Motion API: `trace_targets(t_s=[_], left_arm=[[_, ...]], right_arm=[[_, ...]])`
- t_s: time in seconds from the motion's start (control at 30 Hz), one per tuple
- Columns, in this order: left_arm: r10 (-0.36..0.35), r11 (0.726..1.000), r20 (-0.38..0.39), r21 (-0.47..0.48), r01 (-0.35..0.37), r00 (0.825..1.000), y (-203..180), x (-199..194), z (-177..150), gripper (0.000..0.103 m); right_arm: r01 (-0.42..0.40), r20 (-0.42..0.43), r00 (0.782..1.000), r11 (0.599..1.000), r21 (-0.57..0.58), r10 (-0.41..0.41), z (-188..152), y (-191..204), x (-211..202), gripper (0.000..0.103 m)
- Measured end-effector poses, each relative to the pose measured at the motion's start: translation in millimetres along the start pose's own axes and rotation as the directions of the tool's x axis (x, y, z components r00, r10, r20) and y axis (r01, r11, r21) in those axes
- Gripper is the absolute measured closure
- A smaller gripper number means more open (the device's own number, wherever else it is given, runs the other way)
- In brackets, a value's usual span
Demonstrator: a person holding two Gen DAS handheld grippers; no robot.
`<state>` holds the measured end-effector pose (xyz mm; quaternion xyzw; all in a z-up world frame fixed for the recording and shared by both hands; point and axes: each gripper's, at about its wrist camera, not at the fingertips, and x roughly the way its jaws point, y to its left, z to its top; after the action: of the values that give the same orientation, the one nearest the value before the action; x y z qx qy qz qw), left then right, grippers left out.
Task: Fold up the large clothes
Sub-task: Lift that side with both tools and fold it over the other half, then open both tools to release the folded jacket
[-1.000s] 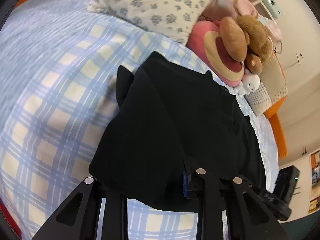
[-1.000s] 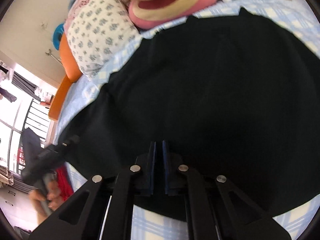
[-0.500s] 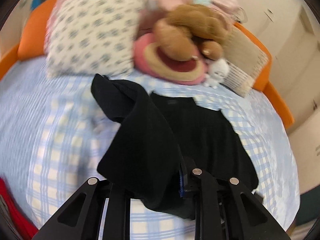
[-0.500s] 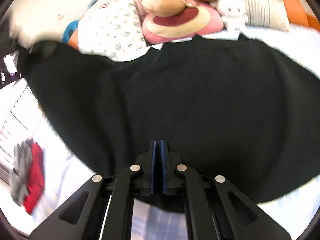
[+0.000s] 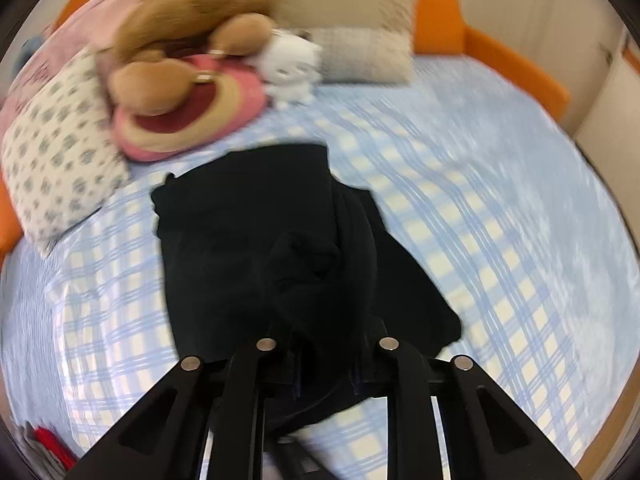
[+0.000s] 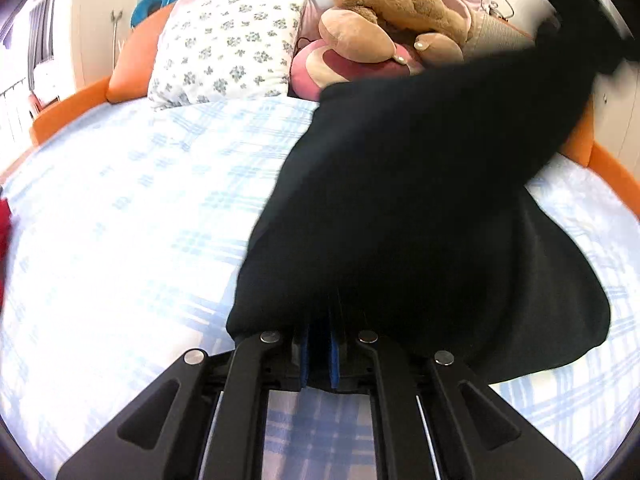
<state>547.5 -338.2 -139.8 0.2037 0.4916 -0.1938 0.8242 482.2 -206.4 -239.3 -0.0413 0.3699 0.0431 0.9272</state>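
Flowered pillow point(image 6: 232, 40) and brown plush toy point(image 6: 396, 12) sit at the bed's head. The black garment point(image 5: 256, 248) lies on the checked bedsheet point(image 5: 500, 216), partly lifted. Left gripper point(image 5: 326, 368): fingers have just been closing, black cloth bunched between them. Right gripper point(image 6: 320, 354): fingers closed on the garment's point(image 6: 420, 200) edge.

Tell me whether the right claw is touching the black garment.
Touching. The right wrist view shows the right claw with black garment pinched between its blue pads.
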Motion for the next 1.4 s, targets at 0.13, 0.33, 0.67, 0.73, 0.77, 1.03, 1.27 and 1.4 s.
trace_targets(t_s=[0.13,0.33,0.67,0.73,0.77,1.03,1.27,1.4], left_arm=[[0.048,0.997,-0.044,0.069,-0.045,0.998,-45,34,-13,0.085],[0.11,0.99,-0.038,0.089,-0.107,0.993,-74,56,-25,0.085],[0.158,0.98,-0.082,0.139,-0.146,0.984,-110,84,-35,0.071],[0.231,0.949,-0.079,0.237,-0.207,0.97,-128,97,-47,0.058],[0.323,0.896,-0.023,0.33,-0.298,0.946,-145,101,-57,0.054],[0.123,0.962,-0.023,0.25,-0.113,0.992,-144,54,-67,0.004],[-0.1,0.985,-0.01,0.14,0.1,0.995,-116,-27,-64,0.004],[-0.209,0.978,0.121,0.041,0.205,0.97,-66,-97,-51,0.004]], right_arm=[[-0.027,-0.006,1.0,0.999,0.039,0.027,-1,-9,0,0.095],[-0.017,-0.014,1.0,0.999,0.049,0.018,0,-15,-4,0.095],[0.036,-0.042,0.998,0.999,-0.003,-0.036,-11,-10,-8,0.095],[0.035,-0.049,0.998,0.999,-0.006,-0.035,-10,-10,-6,0.096],[0.037,-0.05,0.998,0.999,-0.008,-0.037,-10,-9,-6,0.096],[0.101,-0.063,0.992,0.989,-0.106,-0.108,-16,3,-11,0.096],[0.034,-0.161,0.985,0.991,-0.127,-0.055,-29,-1,-29,0.095],[0.025,-0.197,0.98,0.996,-0.084,-0.042,-40,-18,-43,0.057]])
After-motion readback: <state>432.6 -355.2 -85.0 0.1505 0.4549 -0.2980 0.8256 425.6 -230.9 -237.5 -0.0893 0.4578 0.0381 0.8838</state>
